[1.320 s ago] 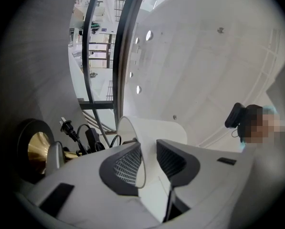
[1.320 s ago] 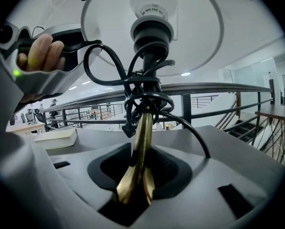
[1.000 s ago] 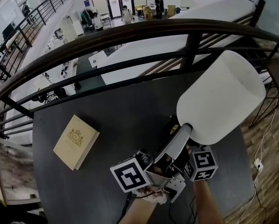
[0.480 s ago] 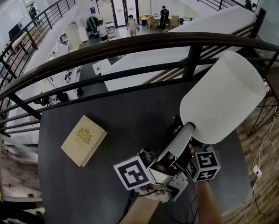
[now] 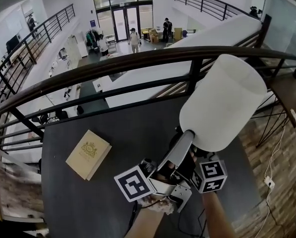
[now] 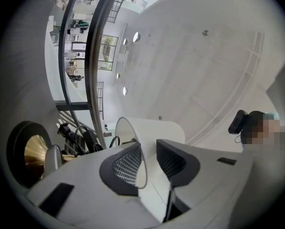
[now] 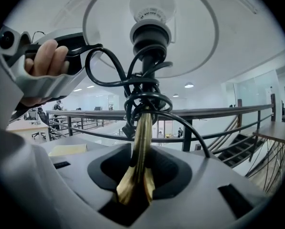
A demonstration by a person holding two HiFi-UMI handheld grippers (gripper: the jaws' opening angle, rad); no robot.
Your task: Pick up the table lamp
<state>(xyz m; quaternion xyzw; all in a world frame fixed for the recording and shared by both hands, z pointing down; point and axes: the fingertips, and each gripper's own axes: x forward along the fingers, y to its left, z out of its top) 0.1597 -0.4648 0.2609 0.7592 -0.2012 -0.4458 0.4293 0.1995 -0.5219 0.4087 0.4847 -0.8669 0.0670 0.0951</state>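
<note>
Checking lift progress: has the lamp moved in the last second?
Yes, the lamp rose: in the head view its top now meets the top rail; a second ago it sat clearly below. Camera shifted too.

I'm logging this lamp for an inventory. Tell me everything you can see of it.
The table lamp has a white drum-shaped shade, a white bulb in a black socket, and a slim brass stem with black cord coiled round it. It leans tilted above the dark table. The left gripper clamps the shade's wall; the right gripper grips the stem.
</note>
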